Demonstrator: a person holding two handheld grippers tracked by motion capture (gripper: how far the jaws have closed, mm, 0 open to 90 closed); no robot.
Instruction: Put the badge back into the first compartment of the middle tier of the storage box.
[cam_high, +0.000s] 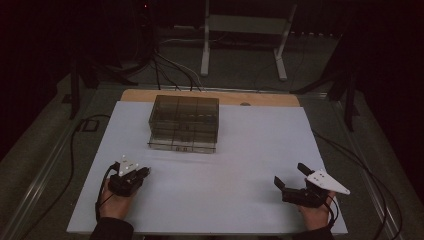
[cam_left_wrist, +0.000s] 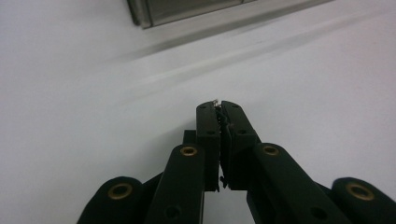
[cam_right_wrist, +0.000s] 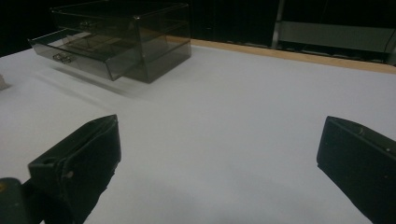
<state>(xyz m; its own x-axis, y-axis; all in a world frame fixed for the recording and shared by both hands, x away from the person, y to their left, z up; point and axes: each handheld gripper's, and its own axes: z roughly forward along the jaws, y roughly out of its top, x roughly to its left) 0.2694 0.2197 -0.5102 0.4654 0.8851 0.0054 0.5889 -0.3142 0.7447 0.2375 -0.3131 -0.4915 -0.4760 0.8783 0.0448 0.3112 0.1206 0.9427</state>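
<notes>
The drawer box (cam_high: 184, 123) sits near the tabletop's far edge, its lower drawer (cam_right_wrist: 77, 55) partly open. The left gripper (cam_high: 145, 172) has jaws together on something tiny; the right gripper (cam_high: 290, 175) has jaws wide apart. Risk: the protruding drawer could snag an approaching jaw.

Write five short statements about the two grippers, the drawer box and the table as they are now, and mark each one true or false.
1. The left gripper has its jaws closed together. True.
2. The right gripper is shut as well. False: its jaws stand wide apart with bare table between them.
3. The drawer box sits on the far part of the white table top, nearer the left gripper's side. True.
4. All drawers of the box are pushed in. False: the right gripper view shows one drawer pulled out.
5. The right gripper is touching the box. False: it is well apart from it, near the table's front edge.
</notes>
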